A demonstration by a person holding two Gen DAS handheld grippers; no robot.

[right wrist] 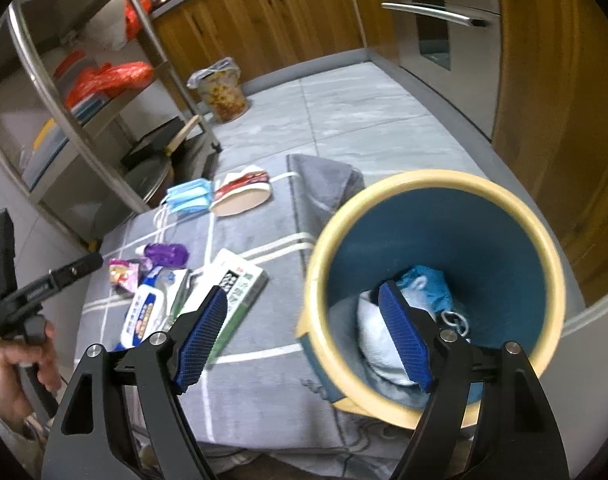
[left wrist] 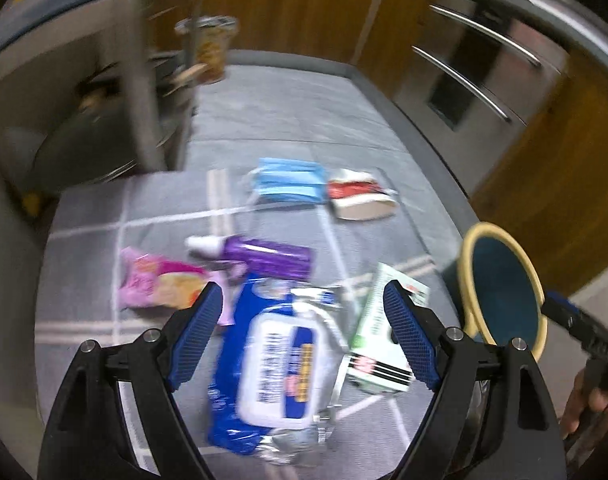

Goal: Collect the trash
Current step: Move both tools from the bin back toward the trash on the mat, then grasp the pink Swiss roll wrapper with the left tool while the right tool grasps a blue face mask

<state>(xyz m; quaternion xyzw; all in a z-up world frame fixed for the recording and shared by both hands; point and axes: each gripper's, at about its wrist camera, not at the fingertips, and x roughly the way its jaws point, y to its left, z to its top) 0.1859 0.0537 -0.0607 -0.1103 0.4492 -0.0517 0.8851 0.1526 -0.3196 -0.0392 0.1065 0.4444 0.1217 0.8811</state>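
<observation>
Trash litters a grey mat (left wrist: 263,128): blue wipes pack (left wrist: 271,364), green-white carton (left wrist: 378,344), lower frame; both tools, left tool (left wrist: 304,340) and right tool (right wrist: 304,336), gape wide, empty; bin (right wrist: 436,280) at the mat's right edge.

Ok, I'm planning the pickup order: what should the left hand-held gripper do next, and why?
Probably lower the left hand-held gripper onto the blue wipes pack and close. Its jaws stand open and empty with the pack lying right between them on the grey mat; the bin waits just to its right.

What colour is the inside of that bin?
Teal blue inside the bin, with a pale yellow rim; clearest in the right wrist view.
</observation>
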